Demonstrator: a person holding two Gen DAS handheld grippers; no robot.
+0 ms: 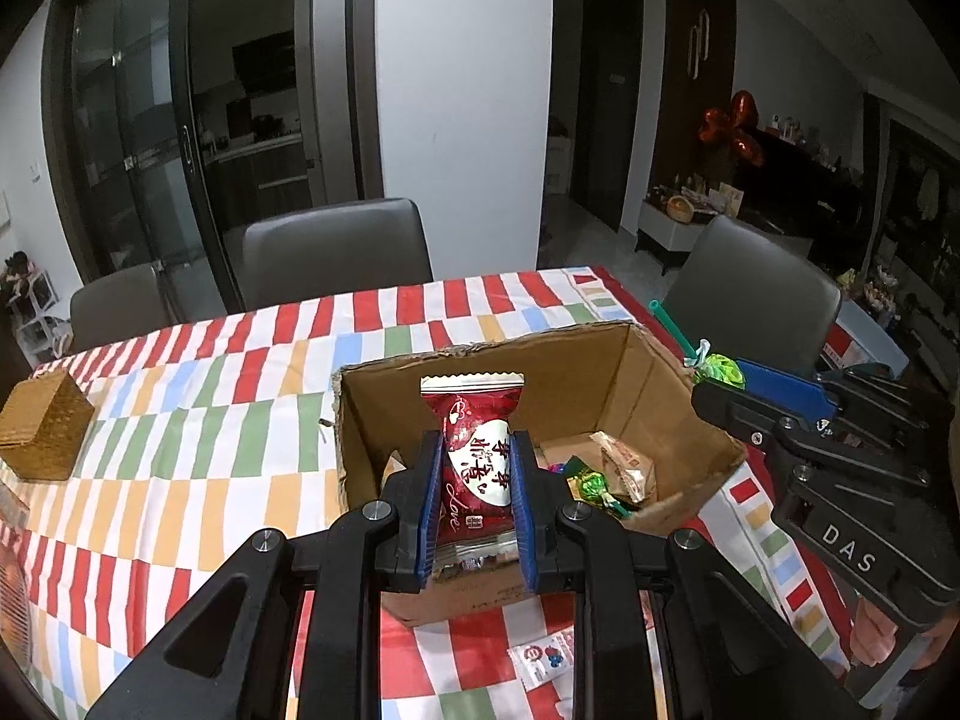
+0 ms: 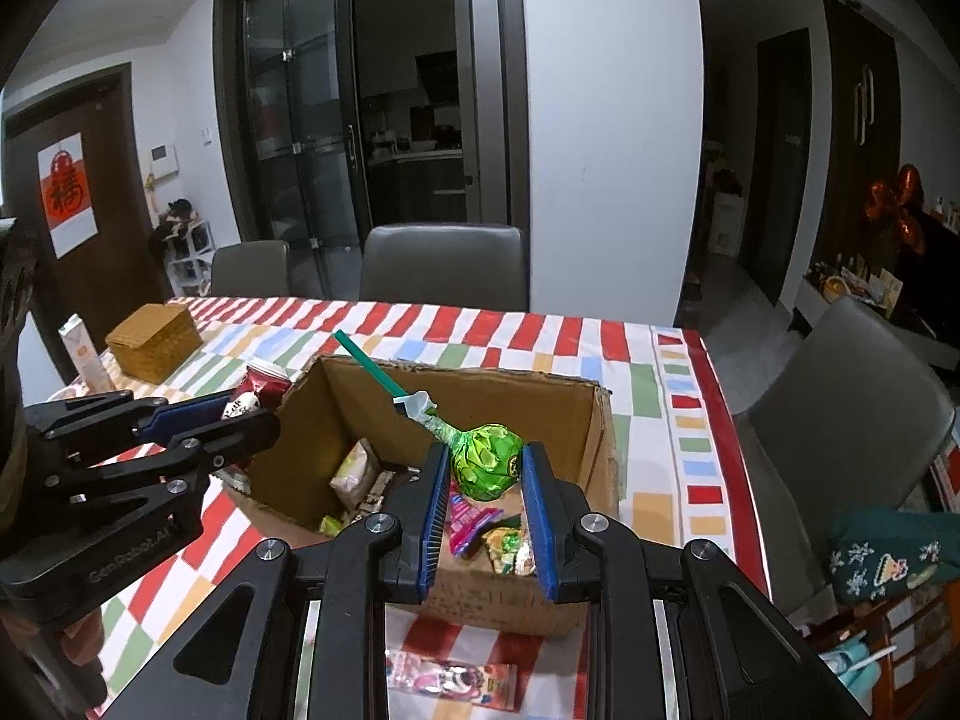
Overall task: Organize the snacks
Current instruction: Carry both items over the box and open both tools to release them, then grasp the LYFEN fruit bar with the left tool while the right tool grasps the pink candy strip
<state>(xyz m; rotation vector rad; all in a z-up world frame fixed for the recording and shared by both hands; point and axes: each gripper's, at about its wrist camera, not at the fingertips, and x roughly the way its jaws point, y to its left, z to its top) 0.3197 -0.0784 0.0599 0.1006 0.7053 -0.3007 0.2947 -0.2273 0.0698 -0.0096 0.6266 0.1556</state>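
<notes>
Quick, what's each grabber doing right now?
Left gripper: closed on the red snack packet.
Right gripper: closed on the green lollipop.

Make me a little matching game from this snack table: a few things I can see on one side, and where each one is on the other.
Things:
1. red snack packet
2. green lollipop
3. woven basket
4. pink snack bar

Places:
A. flat on the tablecloth, in front of the cardboard box
B. held in the right gripper
C. far left of the table, away from the box
D. held in the left gripper

Pairs: 1-D, 2-B, 3-C, 4-A
</notes>
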